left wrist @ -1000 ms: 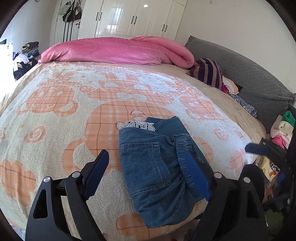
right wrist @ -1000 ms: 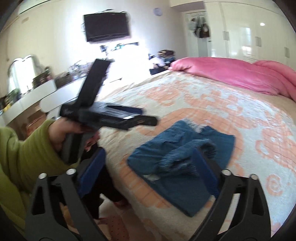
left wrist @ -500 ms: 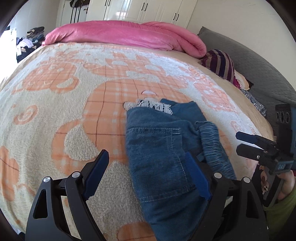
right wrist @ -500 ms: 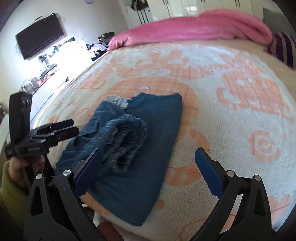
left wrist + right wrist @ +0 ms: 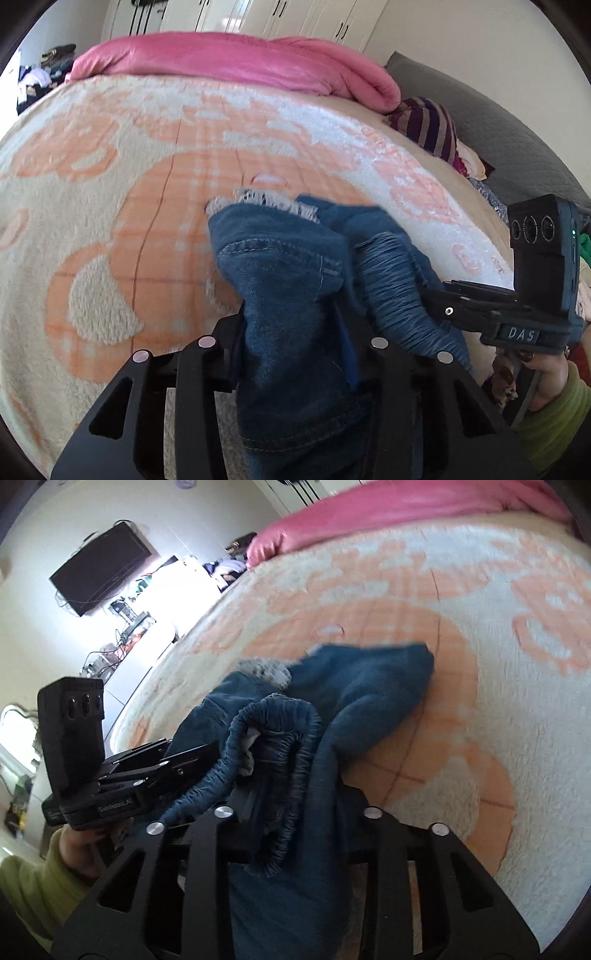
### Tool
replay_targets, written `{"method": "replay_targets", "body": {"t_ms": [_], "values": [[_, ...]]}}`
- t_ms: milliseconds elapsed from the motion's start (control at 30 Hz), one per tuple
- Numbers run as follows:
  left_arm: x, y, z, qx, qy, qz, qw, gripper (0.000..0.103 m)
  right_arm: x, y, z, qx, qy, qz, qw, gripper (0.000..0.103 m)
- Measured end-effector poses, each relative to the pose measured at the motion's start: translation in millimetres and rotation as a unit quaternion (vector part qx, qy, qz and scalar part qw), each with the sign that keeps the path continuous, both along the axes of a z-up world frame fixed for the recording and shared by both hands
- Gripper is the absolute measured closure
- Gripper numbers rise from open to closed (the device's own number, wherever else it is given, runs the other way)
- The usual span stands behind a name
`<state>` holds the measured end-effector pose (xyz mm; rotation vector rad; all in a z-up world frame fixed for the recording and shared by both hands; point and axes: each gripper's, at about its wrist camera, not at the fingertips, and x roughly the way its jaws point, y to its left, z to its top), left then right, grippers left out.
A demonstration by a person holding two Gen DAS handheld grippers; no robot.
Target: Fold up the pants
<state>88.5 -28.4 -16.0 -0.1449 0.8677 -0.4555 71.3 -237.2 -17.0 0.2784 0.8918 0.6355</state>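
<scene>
One pair of denim pants (image 5: 295, 295) sits mid-frame, both the left gripper (image 5: 295, 354) and right gripper (image 5: 295, 823) clamped on it, fingertips hidden by cloth.

The left gripper (image 5: 295, 354) clamps the near edge of the denim pants (image 5: 291, 280) on the orange-patterned blanket (image 5: 122, 206). Right of the pants, the right gripper (image 5: 439, 295) bites their elastic waistband (image 5: 399, 291).

You face a bed under a fuzzy cream-and-orange patterned blanket (image 5: 110, 192), a rolled pink duvet (image 5: 236, 59) at its far end. White wardrobe doors (image 5: 295, 18) stand beyond; a black wall-mounted television (image 5: 99, 568) hangs left, beside bright glare.
</scene>
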Motion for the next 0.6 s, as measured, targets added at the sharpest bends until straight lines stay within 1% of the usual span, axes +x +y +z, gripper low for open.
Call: {"method": "replay_targets", "body": {"t_ms": [100, 233, 300, 333, 367, 400, 433, 467, 500, 533, 600], "values": [[7.1, -10.2, 19.6, 0.027, -0.040, 0.003, 0.9988, 0.066, 6.3, 8.8, 22.2, -0.014, -0.031, 0.004, 0.999, 0.085], [29.9, -8.2, 36.2, 0.015, -0.058, 0.024, 0.9979, 0.066, 27.0, 8.6, 39.4, -0.019, -0.062, -0.004, 0.998, 0.085], [41.8, -7.9, 38.7, 0.021, -0.066, 0.033, 0.9970, 0.064, 46.1, 5.0, 40.4, -0.018, -0.069, -0.017, 0.997, 0.085], [47.2, -8.8, 37.7, 0.026, -0.065, 0.034, 0.9970, 0.061, 52.2, 5.1, 37.7, -0.030, -0.070, -0.025, 0.997, 0.085], [54.7, -10.1, 32.0, 0.036, -0.058, 0.038, 0.9969, 0.055, 59.1, 5.5, 33.5, -0.043, -0.068, -0.027, 0.996, 0.082], [60.0, -10.8, 25.8, 0.043, -0.051, 0.039, 0.9970, 0.051, 65.7, 7.2, 26.3, -0.060, -0.059, -0.031, 0.996, 0.081], [68.7, -12.5, 12.9, 0.056, -0.030, 0.039, 0.9972, 0.046, 74.7, 7.7, 13.0, -0.083, -0.035, -0.040, 0.995, 0.077], [72.4, -13.1, 4.9, 0.066, -0.019, 0.042, 0.9968, 0.043, 80.7, 7.2, 0.5, -0.100, -0.012, -0.050, 0.994, 0.067], [74.5, -12.9, -4.9, 0.072, -0.008, 0.044, 0.9964, 0.043, 84.6, 5.8, -11.3, -0.113, 0.007, -0.062, 0.992, 0.064], [74.4, -10.7, -8.5, 0.068, -0.005, 0.045, 0.9967, 0.042, 86.0, 5.3, -15.9, -0.117, 0.012, -0.067, 0.991, 0.057], [71.1, -6.2, -13.1, 0.063, -0.003, 0.048, 0.9968, 0.038, 82.4, 1.0, -21.4, -0.122, 0.013, -0.076, 0.990, 0.056]]}}
